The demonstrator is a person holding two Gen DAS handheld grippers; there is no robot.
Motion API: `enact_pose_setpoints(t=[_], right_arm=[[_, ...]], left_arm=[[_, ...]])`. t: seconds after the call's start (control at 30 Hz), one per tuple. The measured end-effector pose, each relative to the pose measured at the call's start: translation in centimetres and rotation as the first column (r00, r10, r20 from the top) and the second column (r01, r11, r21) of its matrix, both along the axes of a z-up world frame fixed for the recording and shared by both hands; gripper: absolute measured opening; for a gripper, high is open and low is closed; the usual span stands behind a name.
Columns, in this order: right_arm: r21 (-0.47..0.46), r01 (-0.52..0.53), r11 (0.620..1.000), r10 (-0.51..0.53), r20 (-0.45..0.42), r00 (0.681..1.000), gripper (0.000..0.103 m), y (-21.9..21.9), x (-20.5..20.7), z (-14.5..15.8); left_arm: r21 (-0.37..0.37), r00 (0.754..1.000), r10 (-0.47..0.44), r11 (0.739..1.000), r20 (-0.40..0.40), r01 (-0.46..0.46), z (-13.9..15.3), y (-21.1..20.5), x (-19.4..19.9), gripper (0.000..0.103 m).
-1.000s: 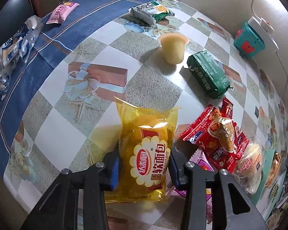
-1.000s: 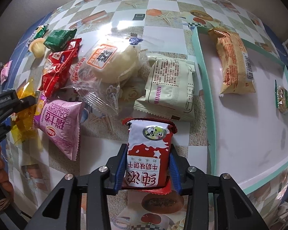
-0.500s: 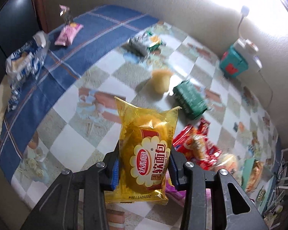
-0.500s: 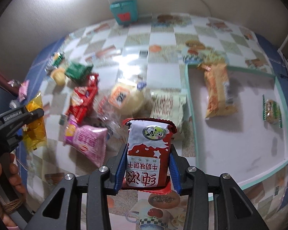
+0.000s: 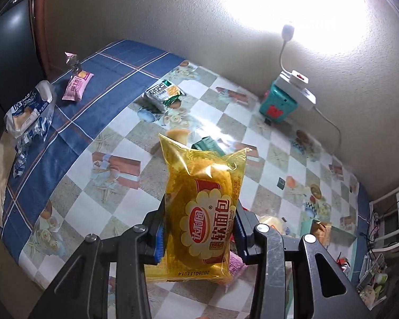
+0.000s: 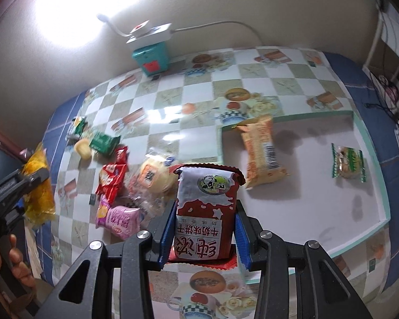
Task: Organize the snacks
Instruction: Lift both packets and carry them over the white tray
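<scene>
- Yellow soft-bread packet point(image 5: 203, 207) was seen clamped between the blue pads of the left gripper point(image 5: 199, 235), held upright and clear of the table point(image 5: 79, 212); the same packet point(image 6: 38, 186) was noted at the far left of the right wrist view, with a hand point(image 6: 12, 263) on the handle below it.
- Blue-and-white bread bag point(image 5: 26, 109) and a small pink packet point(image 5: 77, 87) were recorded on the blue border of the cloth, well apart from the main pile.
- A loose pile was noted mid-table: green packet point(image 6: 103, 141), pale jelly cup point(image 6: 83, 148), red packet point(image 6: 113, 178), clear-wrapped bun point(image 6: 154, 178), pink packet point(image 6: 121, 219).
- Red-and-white milk biscuit packet point(image 6: 206, 212) was held upright, gripped at both sides by the right gripper point(image 6: 204, 236), above the table's near edge.
- A white tray with a teal rim point(image 6: 383, 186) was recorded to the right; an orange packet point(image 6: 260, 156) and a small green-edged snack point(image 6: 347, 162) lay inside, apart from each other.
</scene>
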State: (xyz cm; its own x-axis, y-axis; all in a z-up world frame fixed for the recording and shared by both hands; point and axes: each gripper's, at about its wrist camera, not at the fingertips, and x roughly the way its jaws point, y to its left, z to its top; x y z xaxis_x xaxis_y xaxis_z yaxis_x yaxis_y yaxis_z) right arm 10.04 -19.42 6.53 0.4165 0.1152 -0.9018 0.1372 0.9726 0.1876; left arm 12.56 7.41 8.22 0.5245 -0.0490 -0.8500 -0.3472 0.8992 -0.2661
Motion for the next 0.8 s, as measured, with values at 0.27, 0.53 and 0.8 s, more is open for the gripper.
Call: enact_pose_setpoints(t=[0.27,0.53,0.8], right_arm=[[0.025,0.116,0.993,-0.116,-0.006,0.993,0.043,-5.5,-0.2,0.0],[0.052,0.245,0.968,-0.245,-0.008,0.97,0.043,-11.4,-1.0,0.1],[0.075,0.337,0.939,-0.337,-0.01,0.941,0.043,-16.2,-1.9,0.1]], left_arm=[[0.007,0.999,-0.021,1.0,0.041,0.021,1.7,-2.0,-0.5,0.043],[0.008,0.994,-0.094,0.996,0.057,0.093,2.5,-6.5,-0.3,0.043],[0.025,0.974,-0.217,0.976,0.064,0.216,3.1,-13.1,-0.2,0.043]])
